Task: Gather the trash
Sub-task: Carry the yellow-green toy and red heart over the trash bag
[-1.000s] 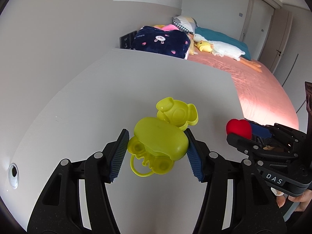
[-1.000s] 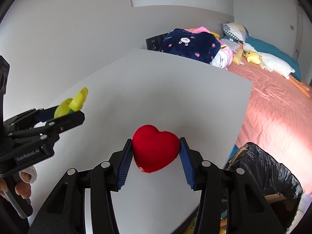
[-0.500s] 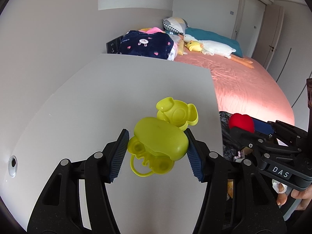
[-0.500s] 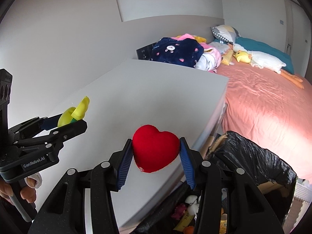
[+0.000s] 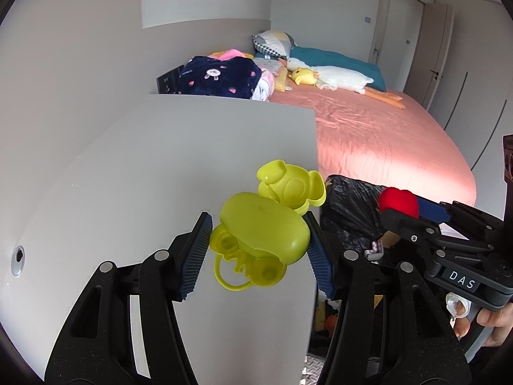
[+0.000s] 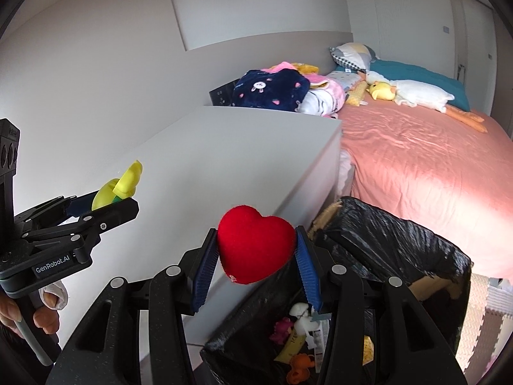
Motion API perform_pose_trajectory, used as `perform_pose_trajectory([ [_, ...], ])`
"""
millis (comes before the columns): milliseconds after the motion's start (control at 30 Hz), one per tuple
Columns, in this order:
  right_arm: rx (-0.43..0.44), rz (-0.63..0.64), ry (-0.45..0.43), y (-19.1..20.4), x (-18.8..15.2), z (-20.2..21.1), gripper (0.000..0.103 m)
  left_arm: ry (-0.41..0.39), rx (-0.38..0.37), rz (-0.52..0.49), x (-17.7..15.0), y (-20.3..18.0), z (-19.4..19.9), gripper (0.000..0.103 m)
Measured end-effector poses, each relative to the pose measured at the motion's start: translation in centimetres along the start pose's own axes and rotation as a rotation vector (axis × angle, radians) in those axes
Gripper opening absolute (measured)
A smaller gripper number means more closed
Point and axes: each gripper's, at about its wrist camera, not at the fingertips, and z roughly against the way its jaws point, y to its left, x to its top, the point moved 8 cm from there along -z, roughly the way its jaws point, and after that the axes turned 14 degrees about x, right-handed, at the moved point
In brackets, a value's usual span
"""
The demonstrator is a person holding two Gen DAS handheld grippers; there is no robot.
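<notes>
Both pairs of fingers are clenched on toys. Blue pads of the left gripper [image 5: 258, 252] squeeze a yellow-green toy [image 5: 266, 227] from either side, its loop hanging below them and its lid-like part standing up behind; it hangs above the white table [image 5: 160, 176], close to the table's right edge. Pads of the right gripper [image 6: 256, 264] pinch a red heart [image 6: 255, 243] by its two flanks, point downward. The heart hangs just over the near rim of the bin [image 6: 400, 240], a cardboard box lined with a black bag that stands on the floor between the table and the bed [image 6: 433, 160]. Small toys and scraps lie at the bin's bottom. In the left view the bin [image 5: 349, 205] shows past the table edge, with the right gripper and heart [image 5: 397, 200] in front of it. A navy blanket [image 6: 269, 91] and a plush goose [image 6: 416, 94] lie on the bed.
</notes>
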Motion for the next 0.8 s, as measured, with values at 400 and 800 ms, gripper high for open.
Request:
perform_pose_trajectory([
  [400,-0.042,-0.054,-0.038,-4.4,-1.9,4.4,0.049,-0.008,-0.051,-0.043,-0.1,-5.5,1.1,0.057],
  [800,-0.12,-0.114,-0.068,-9.6,-3.1,8.2,0.049,-0.003,-0.128,-0.119,-0.5,-11.9,1.1,0.057],
])
